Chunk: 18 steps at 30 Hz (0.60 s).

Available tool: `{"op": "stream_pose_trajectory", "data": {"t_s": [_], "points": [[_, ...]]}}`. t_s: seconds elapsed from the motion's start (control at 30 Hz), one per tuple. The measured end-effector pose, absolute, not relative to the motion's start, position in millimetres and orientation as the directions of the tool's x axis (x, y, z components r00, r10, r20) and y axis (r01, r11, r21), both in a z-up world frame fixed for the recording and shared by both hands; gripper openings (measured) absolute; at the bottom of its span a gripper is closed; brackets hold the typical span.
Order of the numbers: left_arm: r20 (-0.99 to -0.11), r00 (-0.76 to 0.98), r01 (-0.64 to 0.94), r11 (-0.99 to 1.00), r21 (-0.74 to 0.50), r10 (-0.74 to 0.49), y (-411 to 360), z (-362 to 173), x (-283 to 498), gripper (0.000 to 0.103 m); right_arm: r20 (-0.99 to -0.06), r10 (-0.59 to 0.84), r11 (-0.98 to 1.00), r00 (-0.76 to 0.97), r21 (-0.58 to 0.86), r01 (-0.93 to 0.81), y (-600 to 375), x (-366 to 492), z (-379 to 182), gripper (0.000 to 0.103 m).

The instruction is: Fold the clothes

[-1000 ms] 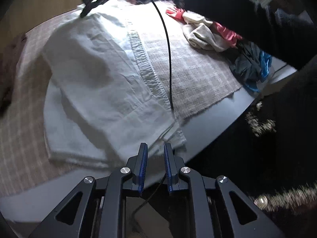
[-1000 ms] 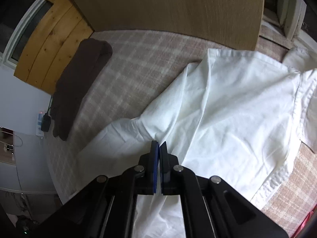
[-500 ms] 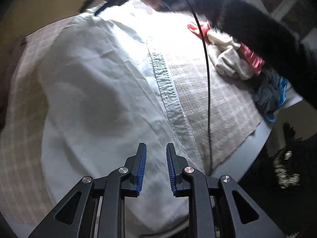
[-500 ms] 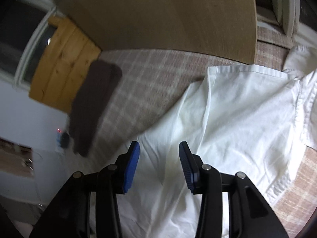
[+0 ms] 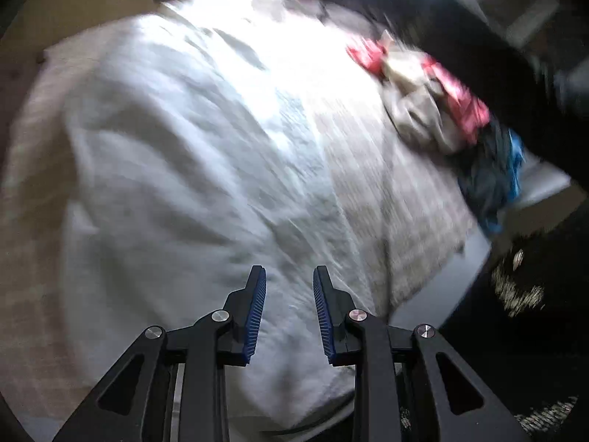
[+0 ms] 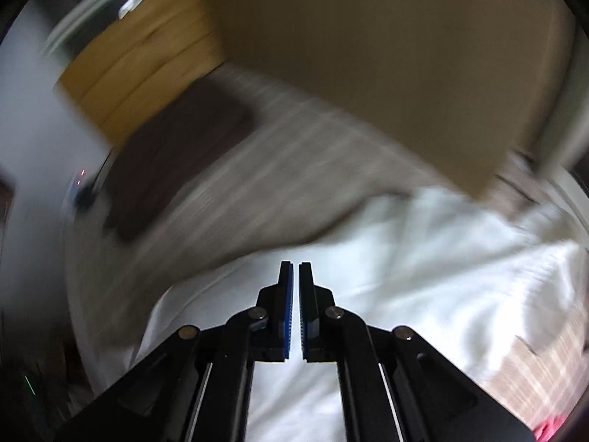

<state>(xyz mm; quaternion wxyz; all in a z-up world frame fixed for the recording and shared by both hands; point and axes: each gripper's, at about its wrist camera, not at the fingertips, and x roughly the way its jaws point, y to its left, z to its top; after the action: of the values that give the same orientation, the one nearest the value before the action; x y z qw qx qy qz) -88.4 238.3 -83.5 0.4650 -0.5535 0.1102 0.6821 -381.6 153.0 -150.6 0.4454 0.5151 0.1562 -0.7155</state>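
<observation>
Evidently between grips: left tongs (image 5: 287,309) parted, empty, above shirt (image 5: 176,169) on counter (image 5: 434,291). Right tongs (image 6: 295,305) nearly closed, nothing visibly pinched. Both views blurred.

The shirt (image 5: 176,169) is white; the cloth (image 5: 397,199) under it has a beige check; the garment (image 6: 173,162) at the far left edge is dark brown.

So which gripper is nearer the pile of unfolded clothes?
Left. The left gripper faces the pile, up to its right past the white shirt. The right gripper sees only a pink scrap at the frame's corner.
</observation>
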Motion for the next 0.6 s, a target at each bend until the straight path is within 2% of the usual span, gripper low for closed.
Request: {"op": "stream_pose_trajectory", "data": {"t_s": [0.07,0.1,0.2,0.23,0.3,0.33,0.47,0.6], "points": [[-0.862,0.018,-0.709,-0.601,-0.368,0.506,225,-91,-107,0.024,-0.896,-0.444,-0.483,0.002,0.241,0.842,131,-361,-167,0.004],[-0.865,0.005,-0.684,-0.629,-0.369,0.502,218,-94,-116,0.024,-0.915,-0.403,-0.461,-0.007,0.197,0.865,118,-351,-181,0.004],[-0.914,-0.031,-0.654,-0.700,-0.288,0.405,204,-119,-131,0.024,-0.931,-0.361,-0.484,-0.052,0.139,0.864,113,-353,-203,0.000],[-0.917,-0.036,-0.636,-0.717,-0.287,0.398,196,-124,-134,0.021,-0.924,-0.376,-0.511,-0.068,0.145,0.847,118,-358,-200,0.000],[-0.915,-0.035,-0.595,-0.744,-0.304,0.402,180,-122,-139,0.021,-0.908,-0.406,-0.565,-0.103,0.161,0.809,128,-369,-194,0.001],[-0.915,-0.038,-0.577,-0.757,-0.308,0.401,172,-119,-140,0.021,-0.896,-0.436,-0.570,-0.084,0.202,0.796,137,-370,-187,0.005],[-0.883,-0.066,-0.569,-0.744,-0.350,0.465,161,-92,-135,0.021,-0.836,-0.549,-0.558,-0.020,0.348,0.753,180,-343,-155,0.005],[-0.852,-0.037,-0.666,-0.648,-0.368,0.522,186,-72,-128,0.021,-0.819,-0.574,-0.541,0.015,0.393,0.744,199,-290,-152,0.005]]}}
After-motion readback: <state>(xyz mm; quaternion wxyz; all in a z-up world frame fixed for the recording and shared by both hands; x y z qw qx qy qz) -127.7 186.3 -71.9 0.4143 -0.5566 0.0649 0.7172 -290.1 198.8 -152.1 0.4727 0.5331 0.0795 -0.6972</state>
